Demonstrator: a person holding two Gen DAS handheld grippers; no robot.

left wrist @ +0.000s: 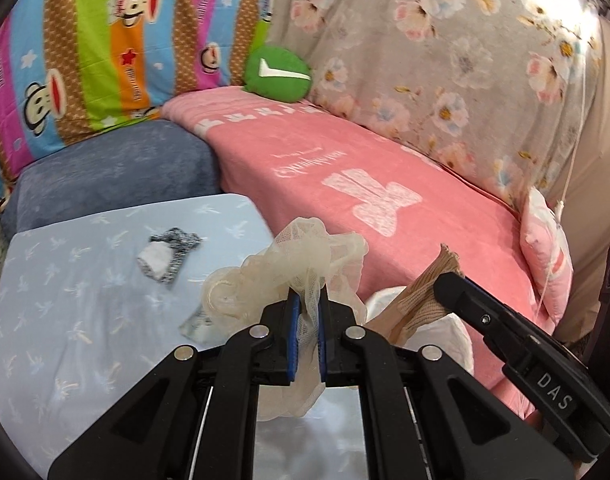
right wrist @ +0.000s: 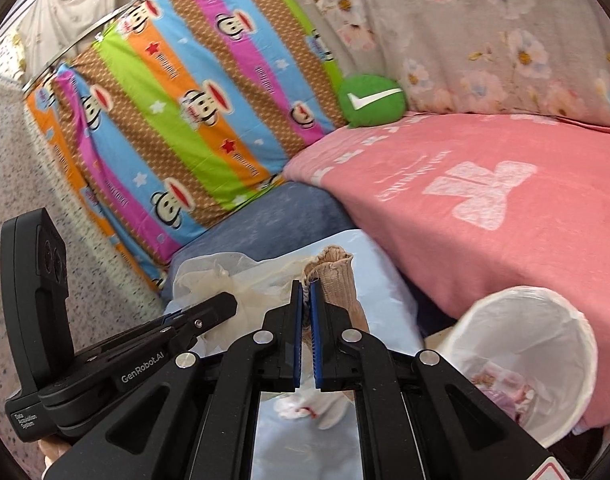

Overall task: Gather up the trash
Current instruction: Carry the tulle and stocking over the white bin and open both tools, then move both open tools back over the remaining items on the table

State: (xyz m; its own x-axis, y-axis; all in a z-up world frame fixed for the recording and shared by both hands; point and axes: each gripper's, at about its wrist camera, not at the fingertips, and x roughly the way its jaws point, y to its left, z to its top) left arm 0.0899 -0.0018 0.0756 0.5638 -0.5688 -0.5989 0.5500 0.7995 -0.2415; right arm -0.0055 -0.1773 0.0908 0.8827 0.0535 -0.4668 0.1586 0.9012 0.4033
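Blue-padded jaws hide the mesh netting's point(left wrist: 305, 264) lower end.

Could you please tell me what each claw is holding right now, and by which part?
Left claw pinches a cream mesh net bundle at its lower gathered part. Right claw pinches a beige knitted sock near its open cuff.
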